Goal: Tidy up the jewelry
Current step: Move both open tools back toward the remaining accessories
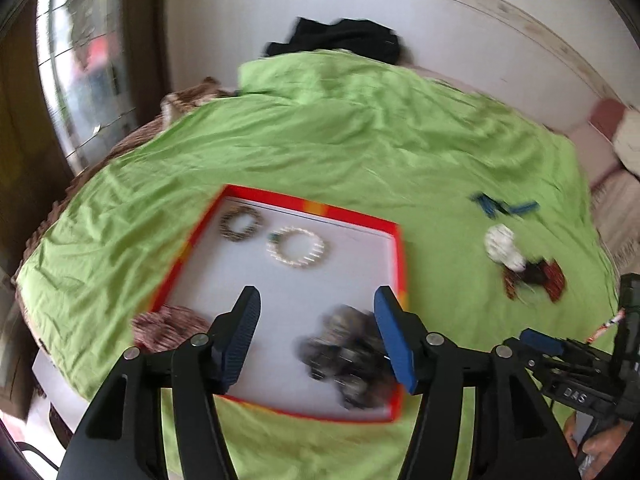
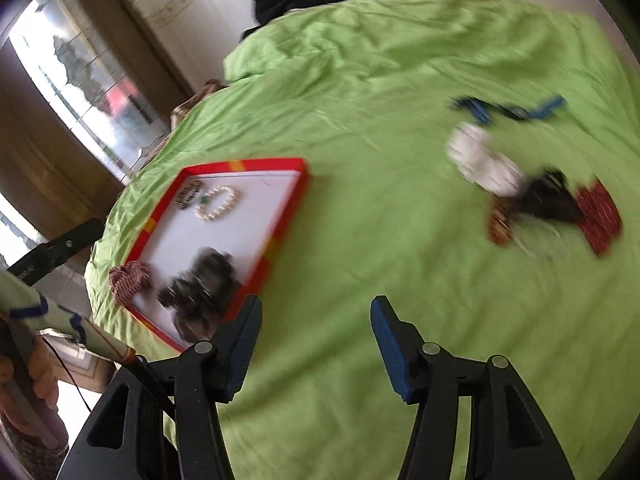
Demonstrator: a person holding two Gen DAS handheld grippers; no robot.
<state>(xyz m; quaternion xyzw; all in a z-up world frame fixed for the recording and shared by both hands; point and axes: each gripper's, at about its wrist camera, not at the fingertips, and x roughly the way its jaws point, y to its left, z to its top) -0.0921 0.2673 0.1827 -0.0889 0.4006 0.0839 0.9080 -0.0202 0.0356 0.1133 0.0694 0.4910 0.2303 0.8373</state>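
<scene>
Red-rimmed tray [image 1: 352, 216] on green bedsheet [image 1: 340, 132] holds a pearl bracelet [image 1: 297, 247] and a dark striped bracelet [image 1: 241, 224] at its far side, a blurred dark jewelry heap [image 1: 344, 352] near, and a reddish beaded piece [image 1: 168, 326] at its near-left corner. Loose pile of white, black and red pieces [image 2: 532, 200] lies well apart to the right, blue items [image 2: 508, 110] just beyond. Left gripper [image 1: 316, 340] fingers wide and empty over tray; right gripper [image 2: 314, 344] fingers wide and empty over bare sheet.

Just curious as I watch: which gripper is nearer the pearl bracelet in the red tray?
Left. The left gripper hangs over the red tray holding the pearl bracelet; the right gripper is beside the tray, over the green sheet.
</scene>
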